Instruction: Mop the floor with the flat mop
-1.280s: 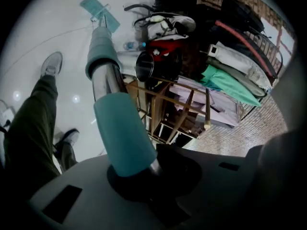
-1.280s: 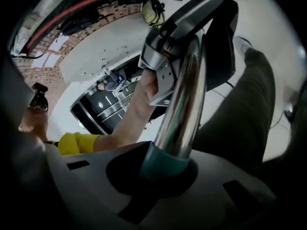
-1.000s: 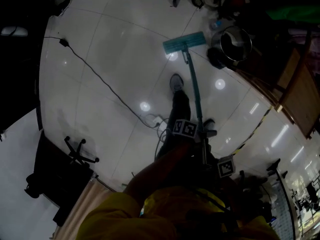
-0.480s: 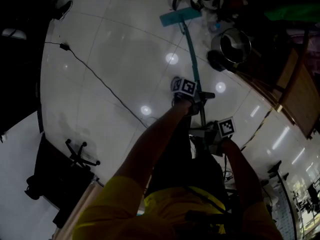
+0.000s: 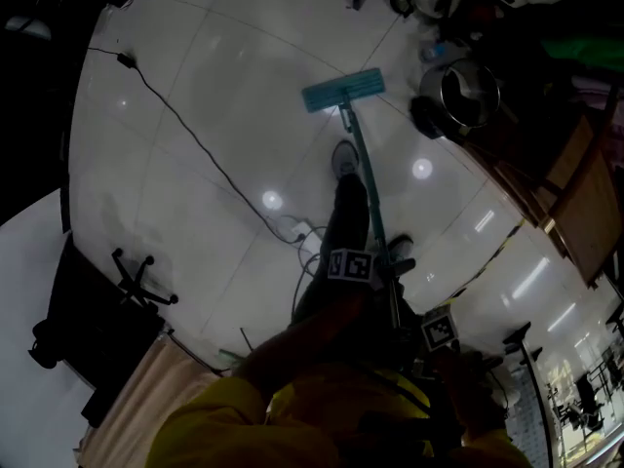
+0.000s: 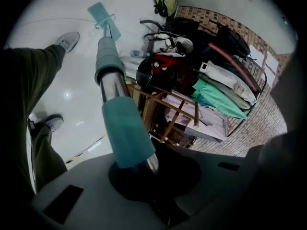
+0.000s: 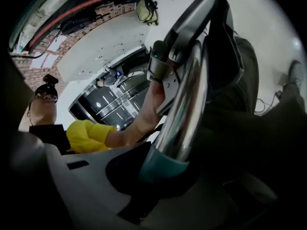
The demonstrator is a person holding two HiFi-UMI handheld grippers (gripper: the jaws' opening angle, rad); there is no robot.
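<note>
The flat mop's teal head [image 5: 343, 90] lies on the white tiled floor [image 5: 214, 115] ahead of the person's feet. Its teal and metal pole [image 5: 367, 183] runs back to both grippers. My left gripper [image 5: 375, 276] is shut on the pole, higher toward the head end. Just behind it, my right gripper [image 5: 421, 331] is shut on the pole's near end. In the left gripper view the pole [image 6: 117, 104] leaves the jaws toward the mop head [image 6: 101, 14]. The right gripper view shows the metal pole [image 7: 184, 109] clamped and the left gripper [image 7: 163, 71] beyond.
A black cable [image 5: 185, 130] crosses the floor to a white power strip [image 5: 295, 228]. The person's grey shoes [image 5: 343, 156] stand beside the pole. A metal pot [image 5: 468, 91] and wooden furniture [image 5: 575, 193] line the right. An office chair base [image 5: 141, 281] sits left. Bags and clothes [image 6: 192, 47] pile by the racks.
The mop head has been pulled back toward the person's feet after a push forward. Both grippers drew in close to the body along with the pole.
</note>
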